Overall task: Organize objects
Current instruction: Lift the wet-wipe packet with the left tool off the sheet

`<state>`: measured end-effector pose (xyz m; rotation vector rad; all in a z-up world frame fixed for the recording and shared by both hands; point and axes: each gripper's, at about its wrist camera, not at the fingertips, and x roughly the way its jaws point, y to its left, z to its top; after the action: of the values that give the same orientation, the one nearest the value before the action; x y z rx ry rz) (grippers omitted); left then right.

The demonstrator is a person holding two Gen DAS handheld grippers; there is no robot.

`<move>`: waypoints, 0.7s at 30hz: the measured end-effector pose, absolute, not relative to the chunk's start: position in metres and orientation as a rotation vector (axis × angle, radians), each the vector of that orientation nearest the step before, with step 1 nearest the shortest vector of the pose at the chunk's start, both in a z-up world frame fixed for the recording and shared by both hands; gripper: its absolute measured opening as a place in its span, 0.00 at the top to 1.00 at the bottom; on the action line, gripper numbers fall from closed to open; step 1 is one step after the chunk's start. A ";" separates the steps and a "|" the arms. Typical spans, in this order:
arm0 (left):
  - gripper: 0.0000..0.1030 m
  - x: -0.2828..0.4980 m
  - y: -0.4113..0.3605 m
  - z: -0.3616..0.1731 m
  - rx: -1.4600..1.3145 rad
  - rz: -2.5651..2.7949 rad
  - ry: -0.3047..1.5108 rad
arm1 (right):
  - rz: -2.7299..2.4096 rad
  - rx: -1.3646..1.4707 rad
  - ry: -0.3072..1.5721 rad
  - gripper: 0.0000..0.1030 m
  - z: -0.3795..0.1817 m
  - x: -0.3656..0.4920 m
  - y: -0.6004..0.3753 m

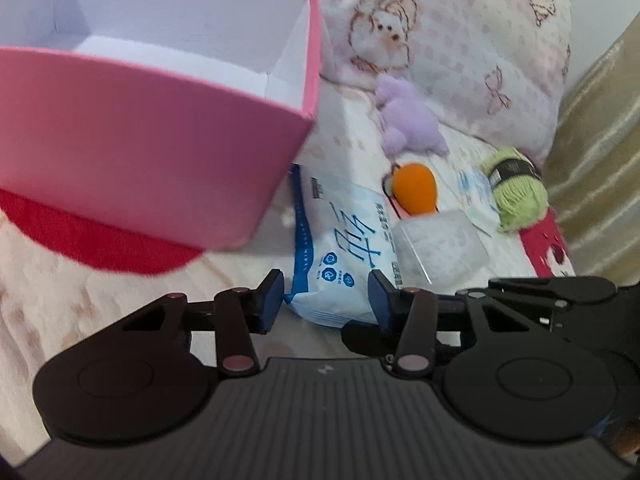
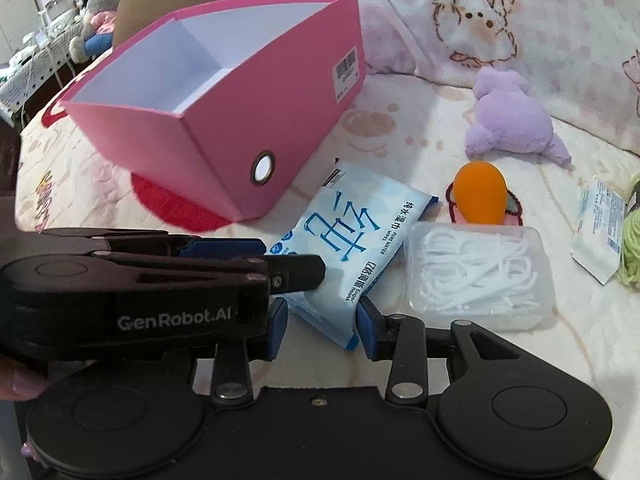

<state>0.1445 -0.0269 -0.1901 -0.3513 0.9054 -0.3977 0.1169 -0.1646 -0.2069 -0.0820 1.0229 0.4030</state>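
Both grippers hover over the near end of one wipes pack (image 2: 344,248) lying on the bed (image 2: 400,128). Right gripper (image 2: 322,326) stands open, fingers on either side of the pack's near corner; the left gripper (image 1: 326,300) is open too, its pads astride the pack's end in its own view. "GenRobot.AI" is printed on the left gripper's side. On the pack, "PURE WATER WIPES" is legible beside large blue Chinese characters. One pink box (image 2: 224,112), empty, with a barcode label, sits on a red mat (image 2: 176,204) just left of the pack. To the right lie one clear floss-pick case (image 2: 480,276), one orange ball (image 2: 480,196), one purple plush (image 2: 516,120), one small packet (image 2: 598,228) and green yarn (image 1: 516,192).
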 end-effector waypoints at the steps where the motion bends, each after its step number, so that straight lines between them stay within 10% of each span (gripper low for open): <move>1: 0.57 0.143 -0.027 -0.189 -0.354 -0.415 0.926 | 0.411 -0.093 1.032 0.58 -0.205 0.115 -0.165; 15: 0.57 0.135 -0.021 -0.185 -0.392 -0.457 0.994 | 0.459 -0.035 1.147 0.36 -0.198 0.107 -0.175; 21: 0.72 0.143 -0.026 -0.192 -0.382 -0.463 0.998 | 0.439 0.074 1.204 0.34 -0.206 0.119 -0.183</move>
<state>0.1434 -0.0257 -0.1921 -0.3822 0.9984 -0.4629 0.1195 -0.1827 -0.2062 0.0735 1.2036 0.4387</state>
